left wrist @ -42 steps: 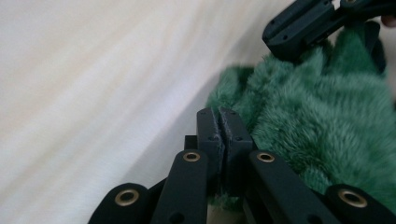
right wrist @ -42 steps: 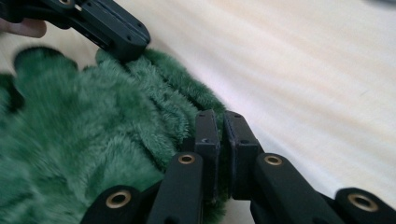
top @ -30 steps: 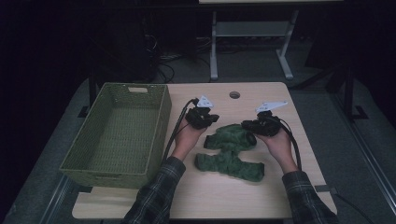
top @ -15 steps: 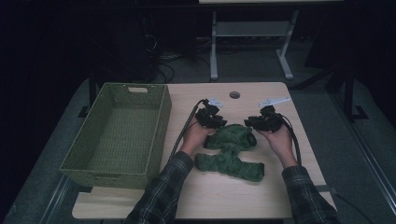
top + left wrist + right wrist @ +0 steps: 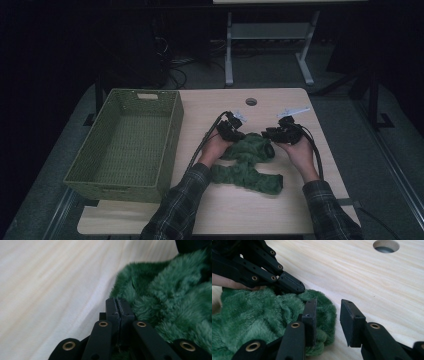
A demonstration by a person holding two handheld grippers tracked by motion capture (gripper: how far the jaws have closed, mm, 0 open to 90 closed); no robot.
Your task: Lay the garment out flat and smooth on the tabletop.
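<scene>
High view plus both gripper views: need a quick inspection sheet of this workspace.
Surface: pale wooden table with a round hole at its far edge.
Job's things: green fuzzy cloth, crumpled mid-table.
Clutter: green woven basket at left, nothing in it.
Grippers: left tongs shut, at the cloth's edge; whether they pinch it is unclear. Right tongs open at the cloth's other edge.
Cables: black, trailing from each gripper toward the person.
Surroundings: dark floor, metal stand behind.

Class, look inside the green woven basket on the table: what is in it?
The basket shows only its bare woven floor in the high view. Its near wall hides the floor's nearest strip, so that part cannot be checked.
</scene>
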